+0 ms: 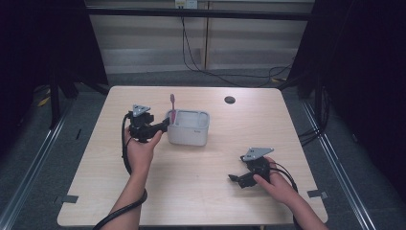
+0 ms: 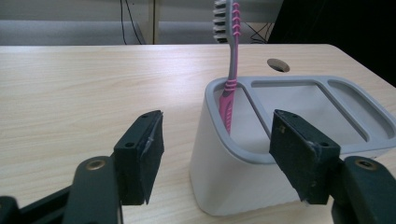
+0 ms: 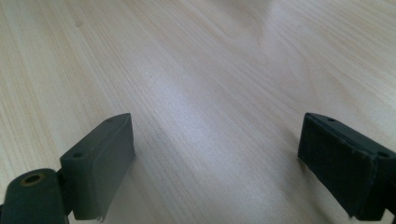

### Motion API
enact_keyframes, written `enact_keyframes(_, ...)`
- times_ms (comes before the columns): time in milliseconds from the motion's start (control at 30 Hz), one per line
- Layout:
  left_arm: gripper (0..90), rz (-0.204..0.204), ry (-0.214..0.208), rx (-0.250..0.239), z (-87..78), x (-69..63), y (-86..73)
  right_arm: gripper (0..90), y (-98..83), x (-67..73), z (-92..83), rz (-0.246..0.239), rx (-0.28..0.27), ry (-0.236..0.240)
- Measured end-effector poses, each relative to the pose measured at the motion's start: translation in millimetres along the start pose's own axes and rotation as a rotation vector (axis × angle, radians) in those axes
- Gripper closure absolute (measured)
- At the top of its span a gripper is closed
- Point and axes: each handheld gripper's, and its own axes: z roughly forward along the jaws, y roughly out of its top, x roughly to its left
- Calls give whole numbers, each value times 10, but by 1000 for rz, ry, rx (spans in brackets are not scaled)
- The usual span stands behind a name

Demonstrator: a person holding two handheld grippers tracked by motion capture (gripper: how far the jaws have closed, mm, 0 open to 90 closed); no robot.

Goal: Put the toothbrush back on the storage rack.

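Pink toothbrush [image 2: 228, 88] upright in grey holder [image 2: 243, 182] — just beyond parted left tool [image 2: 217, 140]

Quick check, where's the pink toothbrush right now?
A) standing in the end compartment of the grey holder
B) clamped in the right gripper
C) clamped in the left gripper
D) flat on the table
A: the pink toothbrush stands upright in the grey holder, in its narrow end compartment, free of the open left gripper.
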Motion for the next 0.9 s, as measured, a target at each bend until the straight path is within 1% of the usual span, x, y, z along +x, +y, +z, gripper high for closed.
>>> enact_keyframes(100,335,5,-6,0,-39,30,-21,102,0,0,0,0,0,0)
enact_keyframes(333,325,2,-14,1,-98,89,-60,102,0,-2,2,-3,-2,0)
enact_keyframes(667,320,-12,-10,2,-183,170,-143,102,0,-2,2,-2,-2,0)
enact_keyframes(733,320,-9,-11,1,-196,181,-158,102,0,-2,2,-3,-2,0)
enact_keyframes(800,319,-5,-21,2,-207,192,-177,102,0,-2,2,-2,-2,0)
enact_keyframes(900,317,10,-31,4,-218,213,-201,102,0,-2,2,-2,-2,0)
